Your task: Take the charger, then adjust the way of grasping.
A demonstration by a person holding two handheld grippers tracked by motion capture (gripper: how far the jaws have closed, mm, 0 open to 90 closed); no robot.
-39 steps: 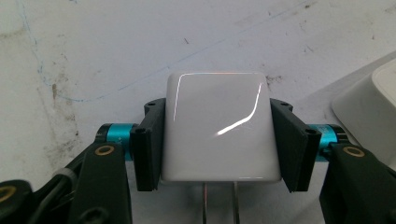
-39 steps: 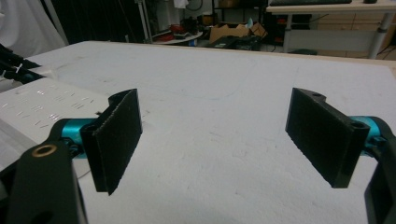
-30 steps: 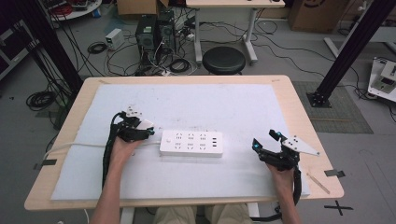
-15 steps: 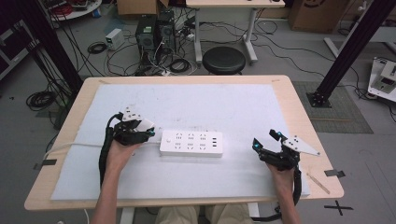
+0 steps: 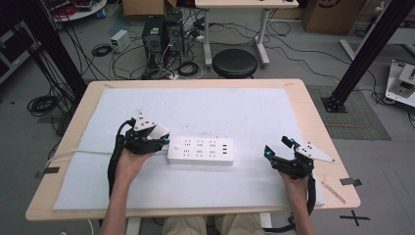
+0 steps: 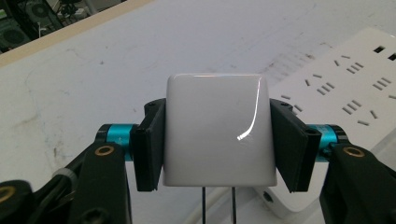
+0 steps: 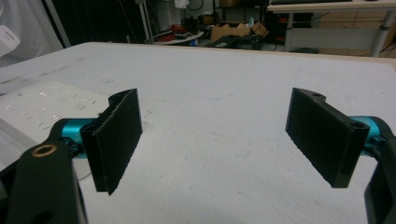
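At the left of the high view, the left gripper [image 5: 159,139] sat in the person's left hand [image 5: 131,162] just off the left end of the power strip [image 5: 200,151]. Its fingers [image 6: 150,147] were clamped on a glossy white plug block [image 6: 215,128], one black pad pressed flat against each side. In the left gripper view the block stood upright between the pads, clear of the power strip, whose socket slots showed behind it to the right. Two thin dark prongs hung from the underside of the block, above the white mat [image 5: 205,110]. A white cord [image 5: 73,154] ran from the left end of the power strip across the mat and off the left edge of the table [image 5: 63,129].

The power strip lay flat near the middle of the mat, its long side running left to right, with rows of sockets on top.

Well apart from it, near the right front corner of the mat, the right gripper [image 5: 279,148] was held in the person's right hand [image 5: 295,181]. Its fingers [image 7: 116,135] stood wide open with nothing between them; the right gripper view showed bare mat in the gap and the power strip off to the left.
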